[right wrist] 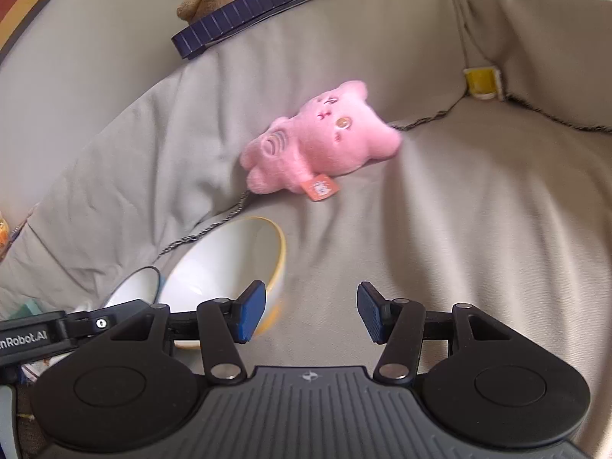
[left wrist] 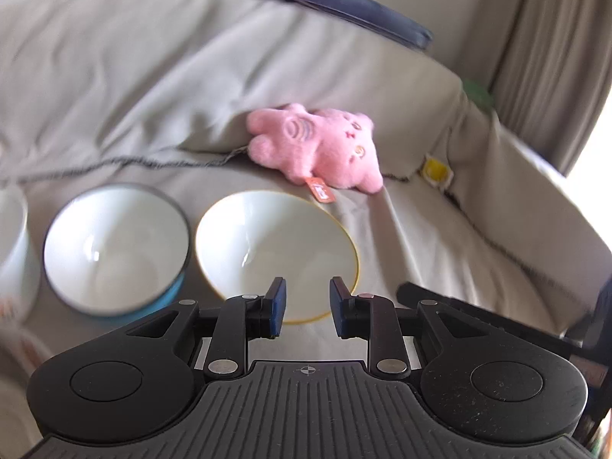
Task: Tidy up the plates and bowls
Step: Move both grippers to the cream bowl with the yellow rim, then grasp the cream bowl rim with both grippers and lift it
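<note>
A white bowl with a yellow rim [left wrist: 275,248] sits on the beige sofa cover, and shows in the right wrist view [right wrist: 225,267] too. A white bowl with a blue outside [left wrist: 114,248] stands just left of it; its edge shows in the right wrist view [right wrist: 134,287]. A white cup [left wrist: 13,244] is at the far left. My left gripper [left wrist: 308,306] is open and empty, its fingers over the near rim of the yellow-rimmed bowl. My right gripper [right wrist: 311,311] is open and empty, just right of that bowl.
A pink plush toy [left wrist: 317,145] lies behind the bowls, seen also from the right wrist [right wrist: 317,145]. A dark blue flat object [right wrist: 264,4] rests on the sofa back beside a brown teddy [right wrist: 206,0]. A small yellow item [right wrist: 482,82] sits in the sofa corner.
</note>
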`<state>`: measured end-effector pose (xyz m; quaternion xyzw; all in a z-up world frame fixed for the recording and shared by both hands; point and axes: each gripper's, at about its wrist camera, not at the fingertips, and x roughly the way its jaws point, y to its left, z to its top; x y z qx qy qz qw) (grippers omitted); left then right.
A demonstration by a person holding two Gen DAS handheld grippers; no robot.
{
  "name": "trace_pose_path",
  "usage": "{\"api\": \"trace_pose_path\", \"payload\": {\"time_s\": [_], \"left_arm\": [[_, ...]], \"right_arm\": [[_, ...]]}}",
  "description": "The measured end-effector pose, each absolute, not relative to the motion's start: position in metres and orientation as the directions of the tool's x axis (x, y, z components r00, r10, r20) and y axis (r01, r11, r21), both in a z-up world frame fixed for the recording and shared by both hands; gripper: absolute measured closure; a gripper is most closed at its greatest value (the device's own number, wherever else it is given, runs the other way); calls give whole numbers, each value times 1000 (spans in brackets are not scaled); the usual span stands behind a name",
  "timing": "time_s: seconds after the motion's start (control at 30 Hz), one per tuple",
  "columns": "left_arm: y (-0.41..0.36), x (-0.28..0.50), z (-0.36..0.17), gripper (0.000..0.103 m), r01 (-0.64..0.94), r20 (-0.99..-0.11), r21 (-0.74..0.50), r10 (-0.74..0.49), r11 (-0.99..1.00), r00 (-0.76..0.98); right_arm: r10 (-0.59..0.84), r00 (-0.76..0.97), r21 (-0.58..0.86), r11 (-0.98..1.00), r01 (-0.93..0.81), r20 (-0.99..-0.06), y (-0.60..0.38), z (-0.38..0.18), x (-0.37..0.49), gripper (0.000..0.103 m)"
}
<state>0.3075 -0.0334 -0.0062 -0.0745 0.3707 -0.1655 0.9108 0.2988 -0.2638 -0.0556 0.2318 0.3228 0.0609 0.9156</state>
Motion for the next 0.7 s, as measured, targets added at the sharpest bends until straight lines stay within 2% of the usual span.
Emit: {"api": "trace_pose_path", "payload": {"time_s": [0.1, 0.27, 0.47, 0.63, 0.7], "left_arm": [[-33, 336, 4, 76, 304, -693, -232, -377, 924, 615], [-24, 381, 4, 76, 302, -758, -180, -327, 936, 564], [-21, 403, -4, 76, 364, -806, -49, -252, 930, 535], [-22, 430, -4, 76, 411, -837, -24, -243, 911, 490], [-23, 441, -2, 75, 430, -844, -26, -251, 902, 474]], "right_arm": [[289, 744, 485, 873, 53, -602, -249, -62, 321, 50], [306, 717, 501, 862, 70, -626, -229, -84, 343, 50], [391, 708, 552, 834, -3, -588, -227, -104, 341, 50], [426, 722, 612, 791, -5, -545, -239, -107, 340, 50], [442, 724, 627, 779, -17, -529, -241, -106, 341, 54]]}}
